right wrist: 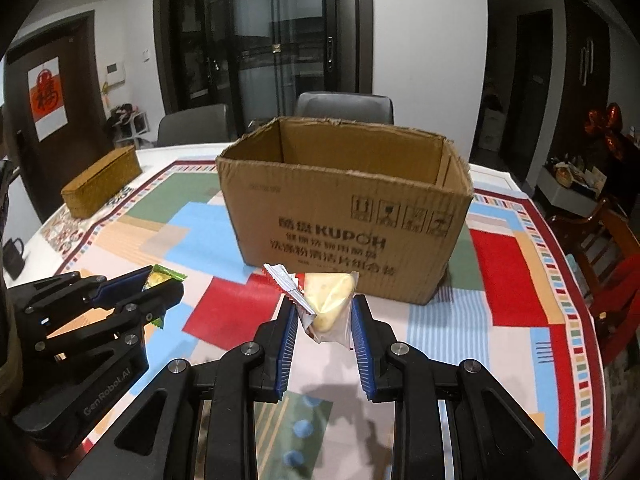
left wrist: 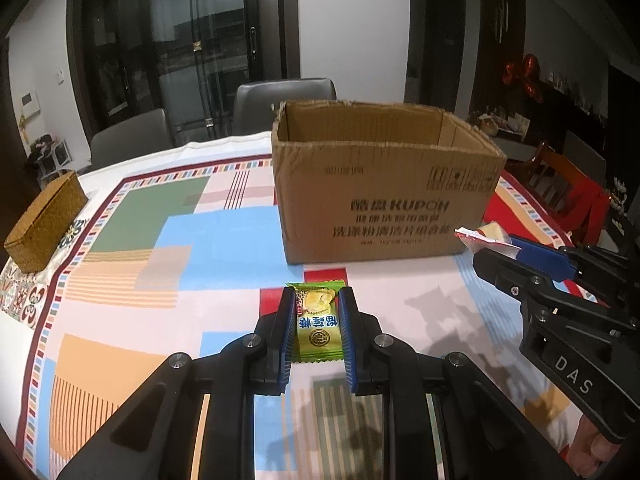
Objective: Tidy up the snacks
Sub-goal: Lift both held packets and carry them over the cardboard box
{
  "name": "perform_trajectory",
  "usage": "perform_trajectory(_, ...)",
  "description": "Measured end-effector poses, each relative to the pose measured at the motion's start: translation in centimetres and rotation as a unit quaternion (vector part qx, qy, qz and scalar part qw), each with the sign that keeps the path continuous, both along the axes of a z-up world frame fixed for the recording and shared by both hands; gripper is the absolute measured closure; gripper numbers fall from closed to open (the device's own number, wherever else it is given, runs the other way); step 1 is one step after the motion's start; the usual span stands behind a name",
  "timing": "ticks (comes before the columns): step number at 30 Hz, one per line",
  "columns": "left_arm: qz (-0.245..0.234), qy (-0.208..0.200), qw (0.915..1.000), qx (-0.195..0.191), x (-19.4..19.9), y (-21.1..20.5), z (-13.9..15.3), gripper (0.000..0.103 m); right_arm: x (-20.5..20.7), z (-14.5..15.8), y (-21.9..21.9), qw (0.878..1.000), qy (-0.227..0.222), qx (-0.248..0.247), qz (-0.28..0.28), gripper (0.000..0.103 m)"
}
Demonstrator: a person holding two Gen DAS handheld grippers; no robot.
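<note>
My left gripper is shut on a green snack packet and holds it above the table, short of the open cardboard box. My right gripper is shut on a clear-wrapped yellow pastry with a red-and-silver end, close to the box's front wall. The right gripper with its pastry also shows in the left wrist view at the box's right corner. The left gripper with the green packet shows in the right wrist view at the left. The inside bottom of the box is hidden.
A woven lidded basket sits at the table's far left edge. The table carries a colourful patchwork cloth. Grey chairs stand behind the table and a wooden chair at its right. A dark mug is at the left.
</note>
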State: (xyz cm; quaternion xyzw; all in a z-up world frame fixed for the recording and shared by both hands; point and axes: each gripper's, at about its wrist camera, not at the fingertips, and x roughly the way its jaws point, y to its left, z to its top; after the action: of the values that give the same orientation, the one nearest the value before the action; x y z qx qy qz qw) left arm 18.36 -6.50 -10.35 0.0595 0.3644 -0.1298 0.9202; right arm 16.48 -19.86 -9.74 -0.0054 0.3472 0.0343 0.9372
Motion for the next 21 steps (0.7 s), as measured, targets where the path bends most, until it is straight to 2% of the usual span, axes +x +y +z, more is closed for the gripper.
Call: perform_trajectory(21, -0.002, -0.043, 0.999, -0.013, 2.7, -1.5, 4.7, 0.082, 1.8, 4.9, -1.8, 0.998, -0.046, -0.002, -0.03, 0.075)
